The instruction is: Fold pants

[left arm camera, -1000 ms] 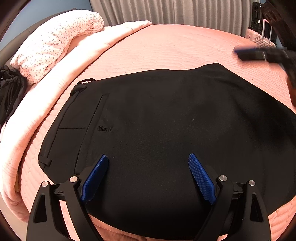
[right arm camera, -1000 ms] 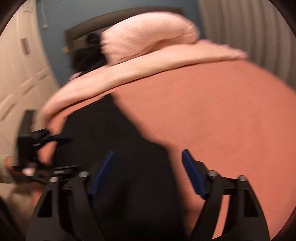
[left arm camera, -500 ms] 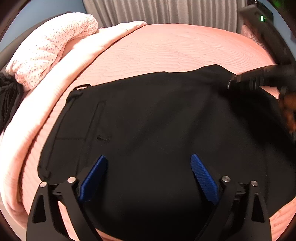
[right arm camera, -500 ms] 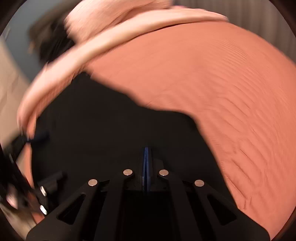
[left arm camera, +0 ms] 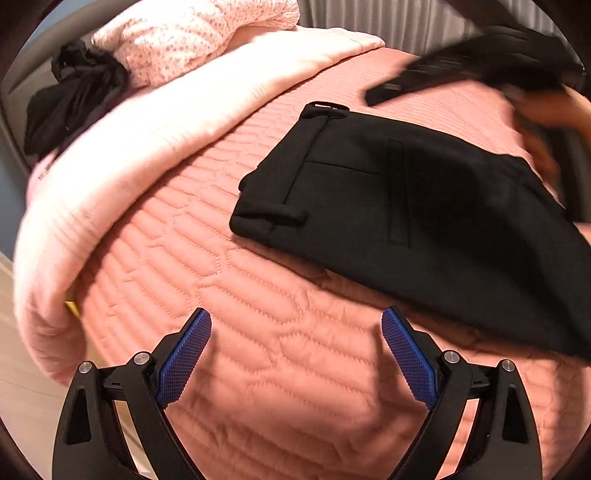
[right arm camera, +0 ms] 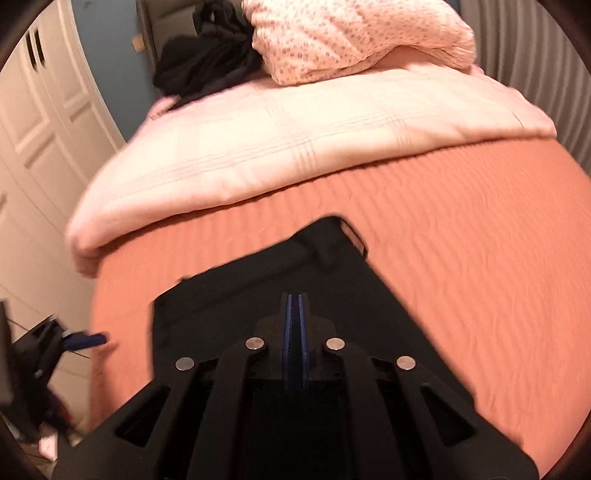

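The black pants (left arm camera: 406, 199) lie folded on the salmon quilted bed cover, waistband end toward the pillows. My left gripper (left arm camera: 295, 354) is open and empty, over bare quilt in front of the pants. My right gripper (right arm camera: 294, 325) has its blue pads pressed together on the pants (right arm camera: 258, 295), which spread out under and ahead of it. In the left wrist view the right gripper (left arm camera: 480, 62) shows blurred above the pants' far edge. The left gripper (right arm camera: 79, 339) shows at the lower left of the right wrist view.
A folded pale pink blanket (right arm camera: 295, 147) lies across the bed beyond the pants, with a floral pillow (right arm camera: 351, 37) and a heap of black clothing (right arm camera: 207, 55) behind it. White closet doors (right arm camera: 37, 129) stand on the left. Grey curtains (left arm camera: 406, 18) hang behind the bed.
The right gripper shut on the pants and carried them over, so they now cover less of the bed. The left gripper stayed open and now sits over bare quilt.
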{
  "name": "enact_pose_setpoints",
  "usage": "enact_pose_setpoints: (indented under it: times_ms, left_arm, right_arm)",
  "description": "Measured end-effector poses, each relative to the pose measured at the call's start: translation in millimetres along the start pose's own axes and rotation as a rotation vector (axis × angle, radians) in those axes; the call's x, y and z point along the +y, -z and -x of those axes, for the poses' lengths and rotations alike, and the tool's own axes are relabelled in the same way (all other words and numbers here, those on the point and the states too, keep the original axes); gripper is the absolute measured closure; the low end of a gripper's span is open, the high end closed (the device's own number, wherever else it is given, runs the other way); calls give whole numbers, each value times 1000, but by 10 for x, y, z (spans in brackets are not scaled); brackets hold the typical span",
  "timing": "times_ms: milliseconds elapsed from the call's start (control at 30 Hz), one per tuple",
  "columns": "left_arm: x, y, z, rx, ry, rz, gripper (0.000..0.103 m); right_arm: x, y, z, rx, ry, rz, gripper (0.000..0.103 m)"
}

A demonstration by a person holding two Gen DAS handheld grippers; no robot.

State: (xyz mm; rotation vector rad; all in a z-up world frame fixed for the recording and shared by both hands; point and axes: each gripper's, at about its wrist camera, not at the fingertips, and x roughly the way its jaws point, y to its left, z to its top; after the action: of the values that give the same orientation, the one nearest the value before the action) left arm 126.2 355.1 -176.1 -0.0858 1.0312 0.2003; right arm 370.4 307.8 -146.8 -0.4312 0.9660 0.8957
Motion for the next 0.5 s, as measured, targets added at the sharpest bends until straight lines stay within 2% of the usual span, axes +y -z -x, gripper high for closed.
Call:
enact_pose_setpoints:
  times_ms: [100,233,367,433,500]
  left_arm:
    - [61,-82,-116,2,19,-13,11]
    - [63,-138,-180,-11,47,-31,11]
    - [76,-178,-247,-14,69,-41,11]
    - [79,-205,-239,-21,78,-40,11]
    - [106,-228,-249,-24,90,-28,11]
  right_arm:
    - [-18,-187,-334,80,32,62,99]
    - [63,-130,-510,138,27,143,99]
    - [66,-110,-503,144,29,167,99]
    - [114,-153,-454,124,-1,174,98]
    - [152,-114,-465,159,-26,200,91]
